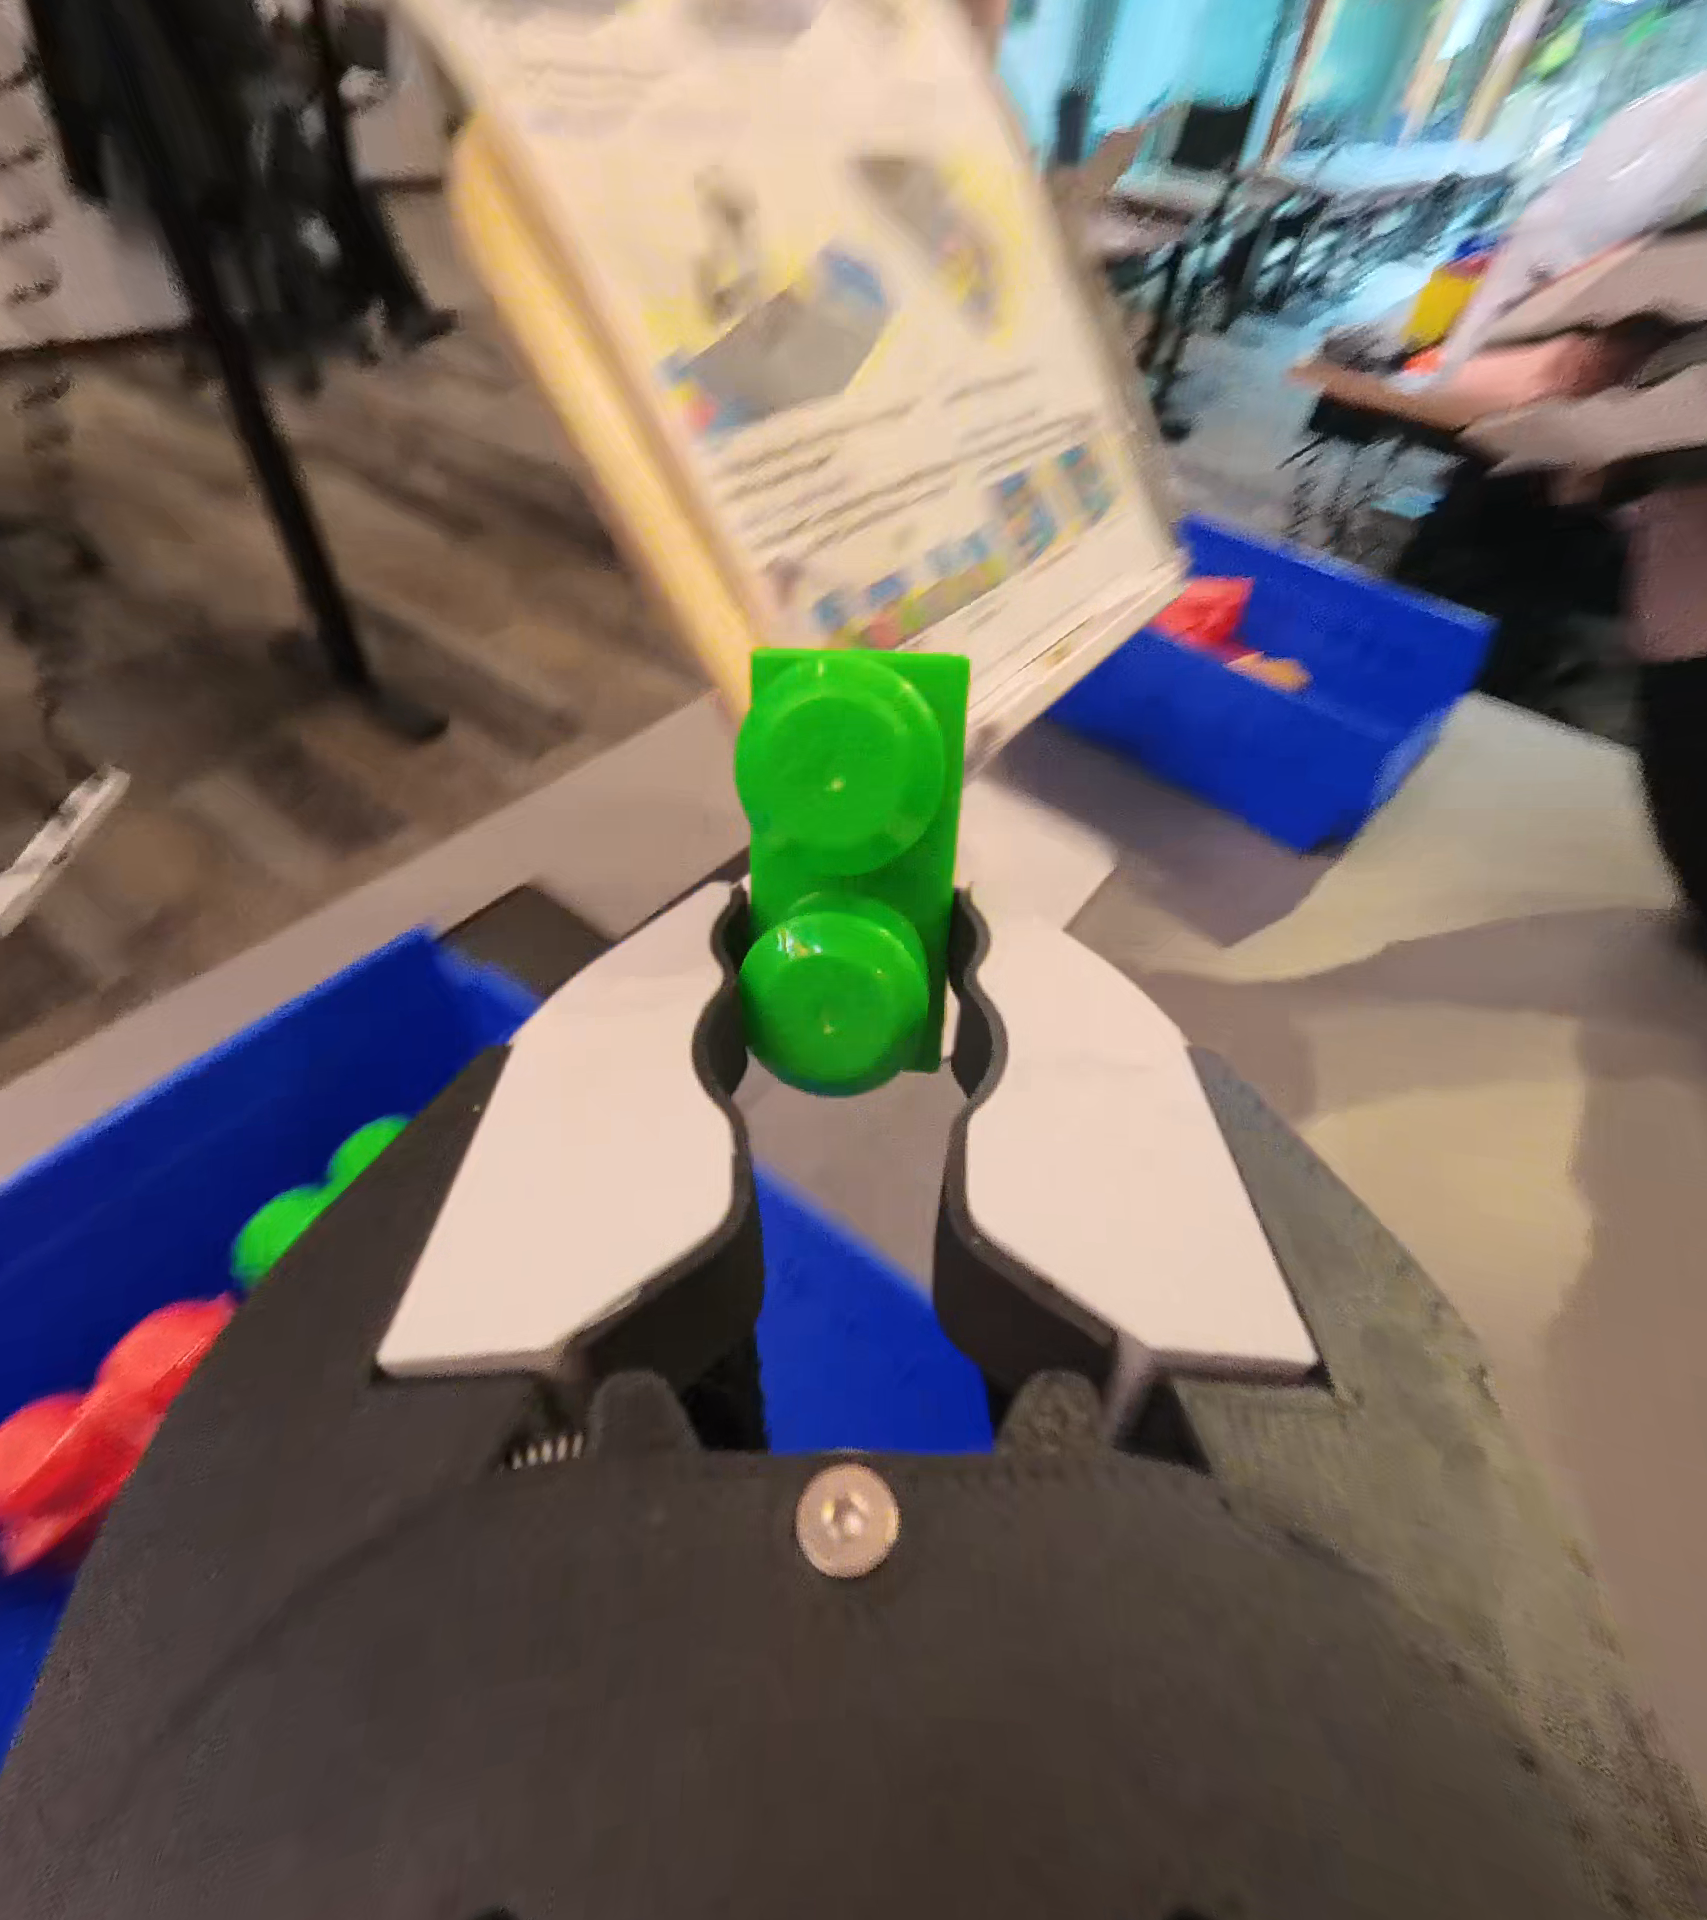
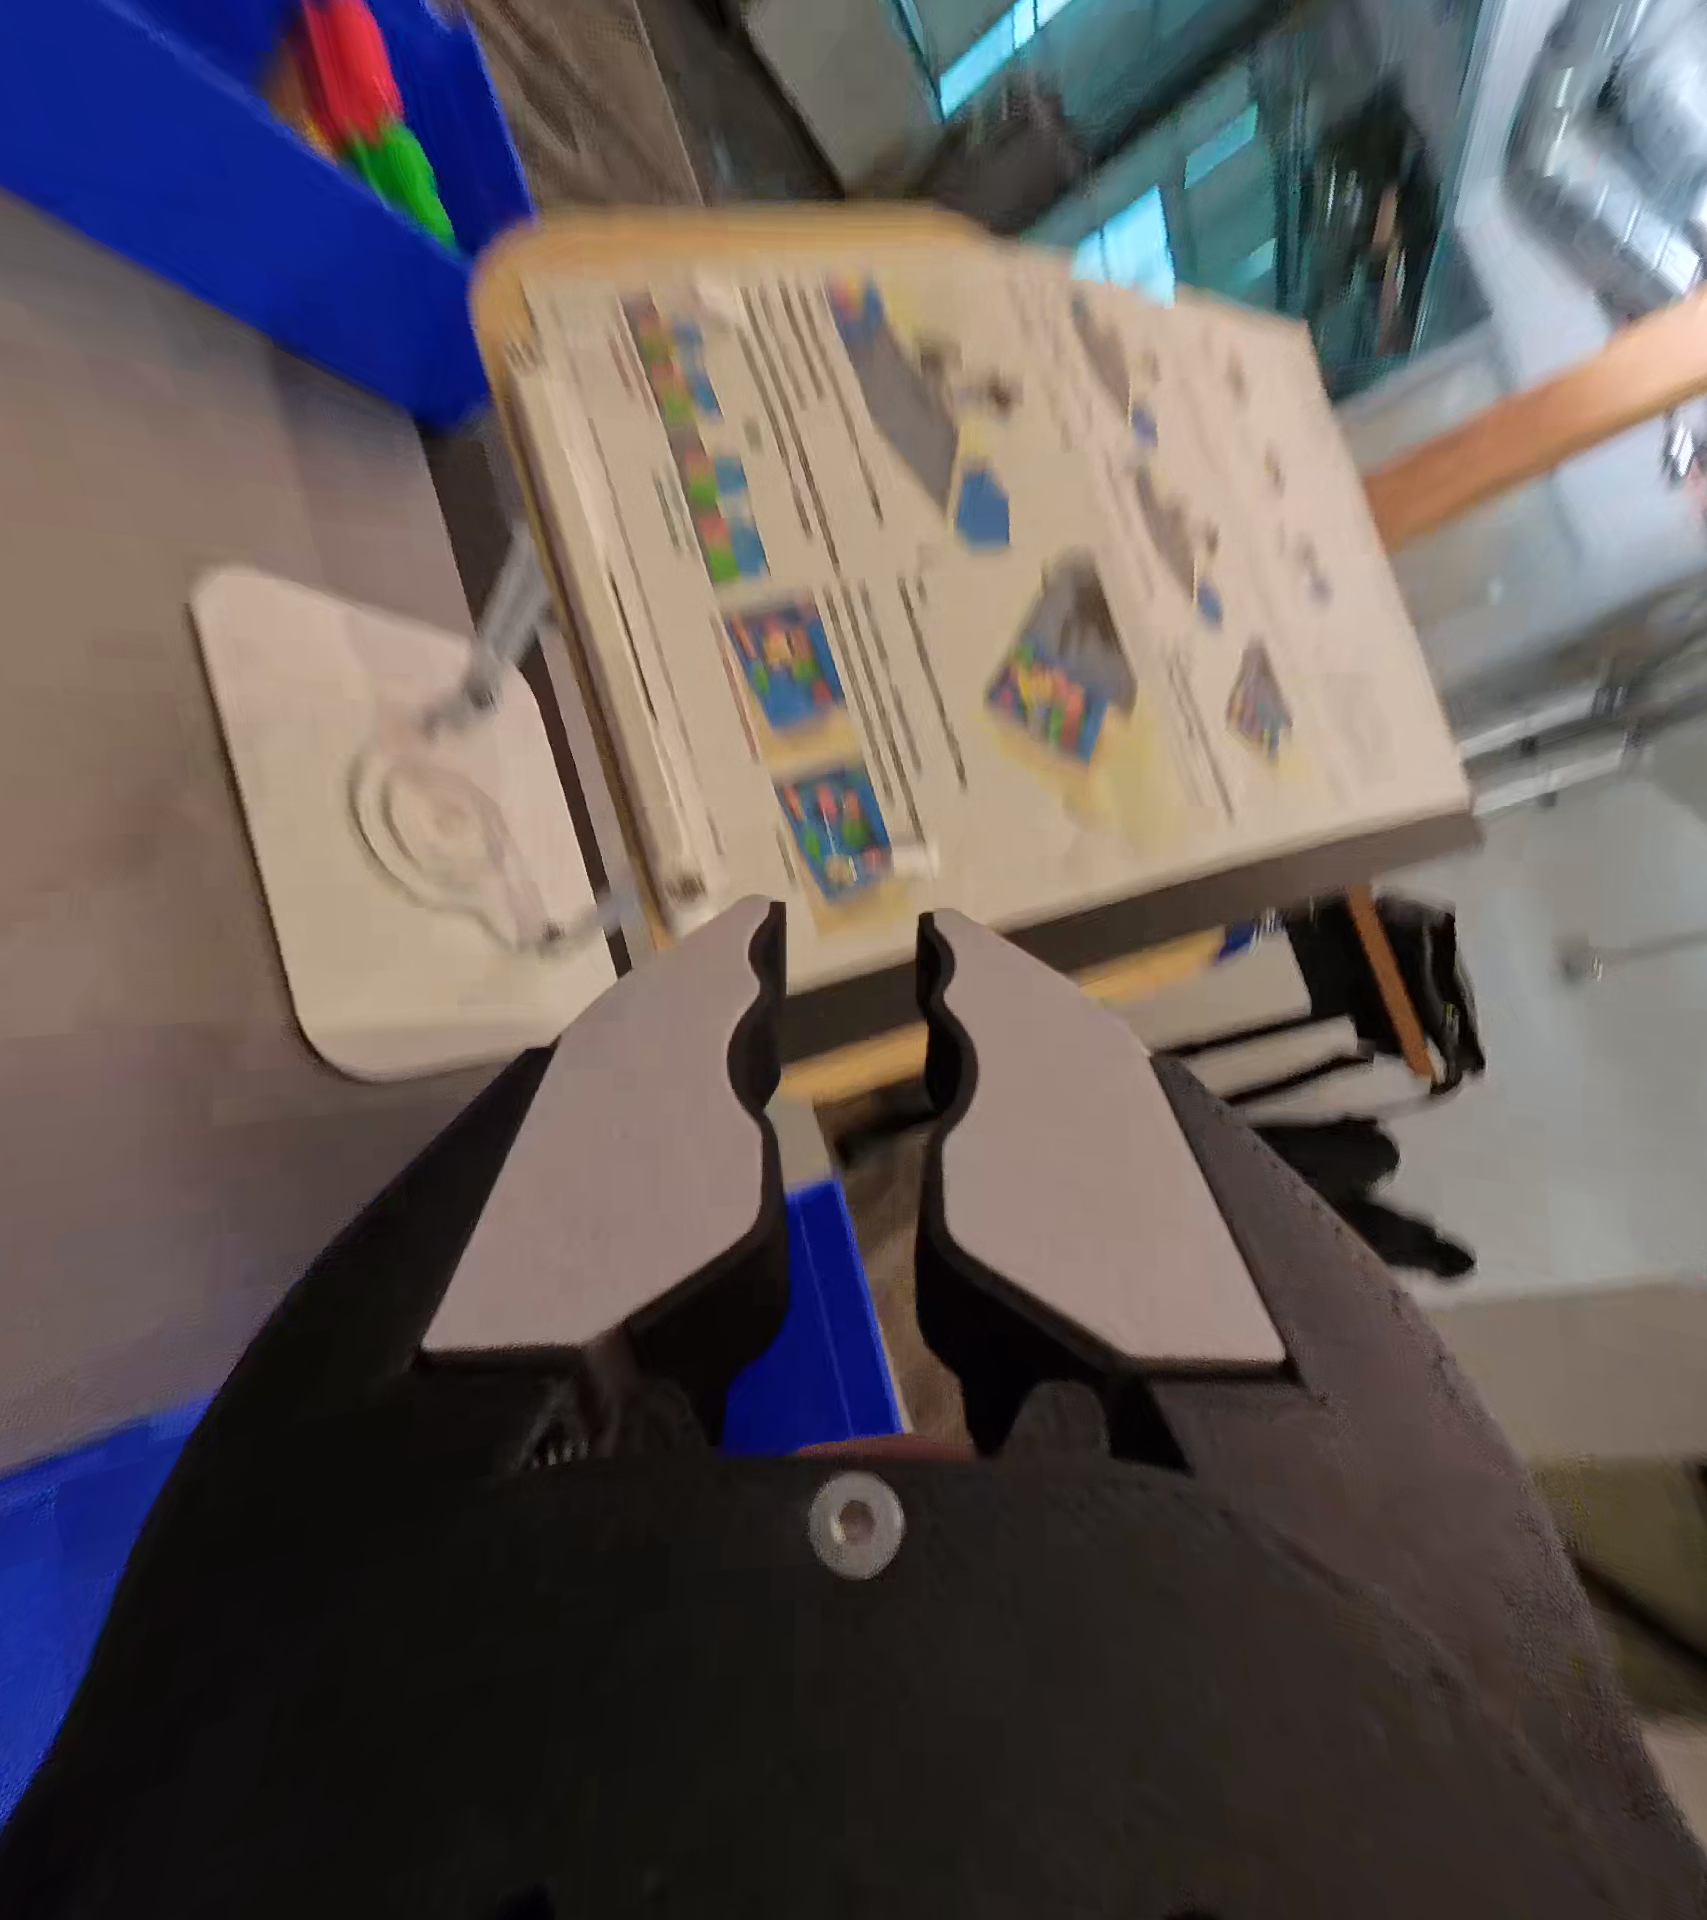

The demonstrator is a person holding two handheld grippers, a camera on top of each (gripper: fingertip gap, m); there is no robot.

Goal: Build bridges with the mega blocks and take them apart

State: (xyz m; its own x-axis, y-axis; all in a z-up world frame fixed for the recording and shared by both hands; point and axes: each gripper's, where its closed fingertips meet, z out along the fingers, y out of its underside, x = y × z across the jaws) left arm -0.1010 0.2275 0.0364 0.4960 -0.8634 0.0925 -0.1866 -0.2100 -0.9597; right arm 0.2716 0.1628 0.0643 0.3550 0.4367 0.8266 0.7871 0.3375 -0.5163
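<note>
My left gripper [image 1: 847, 982] is shut on a green two-stud mega block [image 1: 849, 831]. Both pads press its sides at the lower stud, and it is held up above the table with its studs facing the camera. Below it to the left, a blue bin [image 1: 80, 1226] holds a green block [image 1: 309, 1205] and red blocks [image 1: 70, 1444]. My right gripper [image 2: 849, 987] is open, with nothing between its fingers, over the table's far edge. The view is blurred. A blue bin [image 2: 205, 208] with red and green blocks [image 2: 381, 135] is at the upper left of the right wrist view.
An instruction sheet on a tilted stand [image 1: 828, 343] rises behind the green block; it also shows in the right wrist view [image 2: 984, 582] with its white base plate [image 2: 381, 831]. A second blue bin [image 1: 1296, 696] stands at the right. A person [image 1: 1701, 499] is at the far right. About 40 centimeters separates my left fingertips from my right.
</note>
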